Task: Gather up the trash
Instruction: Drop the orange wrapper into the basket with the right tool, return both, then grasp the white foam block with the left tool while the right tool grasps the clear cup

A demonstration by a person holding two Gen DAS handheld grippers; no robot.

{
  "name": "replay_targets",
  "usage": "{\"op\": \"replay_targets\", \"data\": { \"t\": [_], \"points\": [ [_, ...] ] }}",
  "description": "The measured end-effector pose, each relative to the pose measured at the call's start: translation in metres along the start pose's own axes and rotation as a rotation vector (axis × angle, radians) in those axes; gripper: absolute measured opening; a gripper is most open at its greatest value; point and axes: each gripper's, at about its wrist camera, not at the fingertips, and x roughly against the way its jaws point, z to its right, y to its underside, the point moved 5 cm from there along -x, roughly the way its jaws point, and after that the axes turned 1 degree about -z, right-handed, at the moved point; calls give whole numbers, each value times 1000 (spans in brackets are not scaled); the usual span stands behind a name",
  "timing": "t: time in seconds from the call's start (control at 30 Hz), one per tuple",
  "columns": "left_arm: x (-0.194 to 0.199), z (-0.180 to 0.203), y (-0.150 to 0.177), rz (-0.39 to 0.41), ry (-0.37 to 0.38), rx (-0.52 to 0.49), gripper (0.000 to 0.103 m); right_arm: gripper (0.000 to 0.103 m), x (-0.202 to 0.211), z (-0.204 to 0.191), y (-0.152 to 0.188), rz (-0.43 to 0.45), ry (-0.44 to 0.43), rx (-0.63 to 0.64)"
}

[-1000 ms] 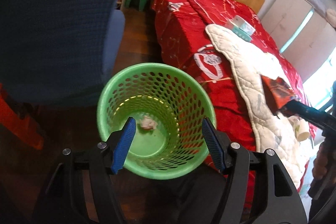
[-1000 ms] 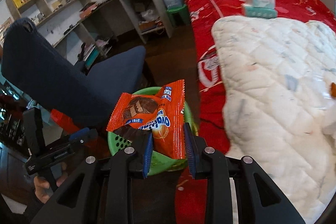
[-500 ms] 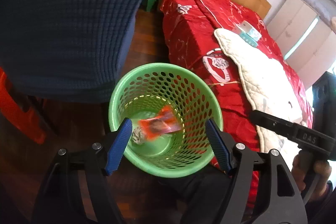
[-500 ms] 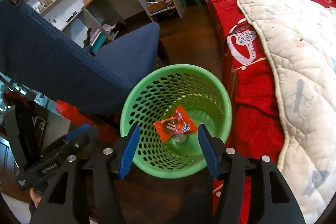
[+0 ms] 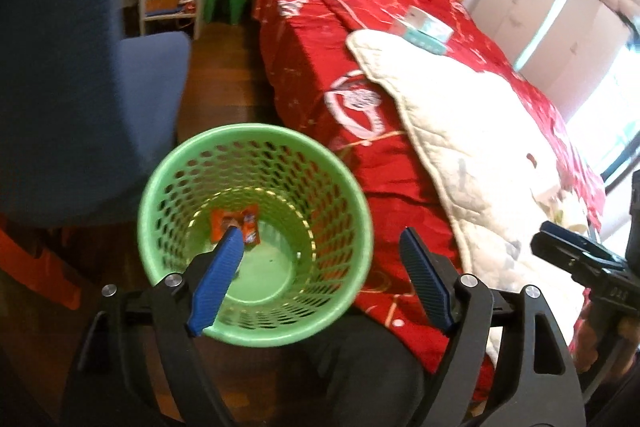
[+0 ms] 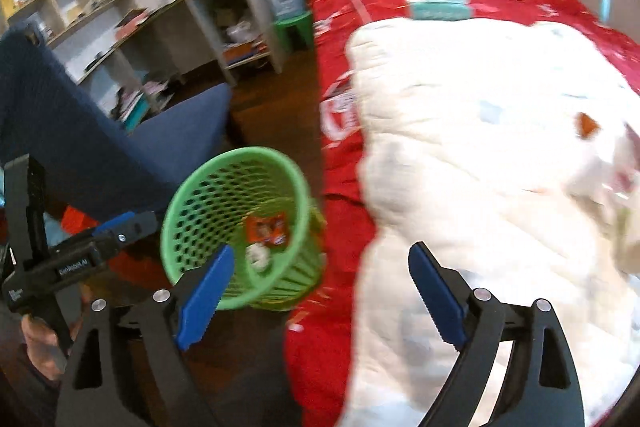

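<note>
A green mesh wastebasket (image 5: 256, 143) (image 6: 188, 195) stands on the dark wood floor beside the bed. At its bottom lie an orange snack wrapper (image 5: 236, 223) (image 6: 267, 229) and a crumpled white paper ball (image 6: 257, 255). My left gripper (image 5: 320, 239) hovers over the basket's right rim, its jaws opening and empty. My right gripper (image 6: 322, 255) hangs over the bed's edge to the right of the basket, its jaws opening too, with nothing between them. More litter lies on the white quilt (image 6: 480, 155): a small orange scrap (image 6: 586, 125) and pale crumpled pieces (image 6: 624, 183).
The bed with a red cover (image 5: 320, 39) fills the right side, a teal and white box (image 5: 426, 27) (image 6: 440, 1) on it. A blue office chair (image 5: 80, 67) crowds the basket's left. A desk, shelves and a green stool (image 5: 224, 1) stand beyond.
The right gripper opened and dropped the orange wrapper into the basket, then swung right over the quilt. The left gripper widened and shifted right.
</note>
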Motion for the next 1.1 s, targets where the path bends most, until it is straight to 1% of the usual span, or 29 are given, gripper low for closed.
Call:
{"op": "replay_targets", "data": {
  "t": [0.1,0.23,0.37,0.43,0.6,0.8,0.93,1.1],
  "points": [
    [-3,19,-3,-6,22,-31,83,87,21,32,7,34,76,-39],
    [-10,43,-5,-24,52,-62,83,87,54,77,20,77,176,-97],
    [-17,73,-5,-43,84,-116,83,88,82,120,32,111,278,-142],
    [-19,85,-5,-45,93,-138,83,88,97,143,40,124,344,-166],
    [-26,120,-5,-53,119,-185,83,88,121,197,57,127,448,-230],
    [-36,160,-7,-71,160,-225,83,88,132,242,75,107,527,-267],
    [-40,185,-8,-74,183,-259,83,88,132,258,81,92,525,-290],
    [-50,217,-12,-94,221,-288,83,88,123,272,80,66,525,-287]
  ]
}}
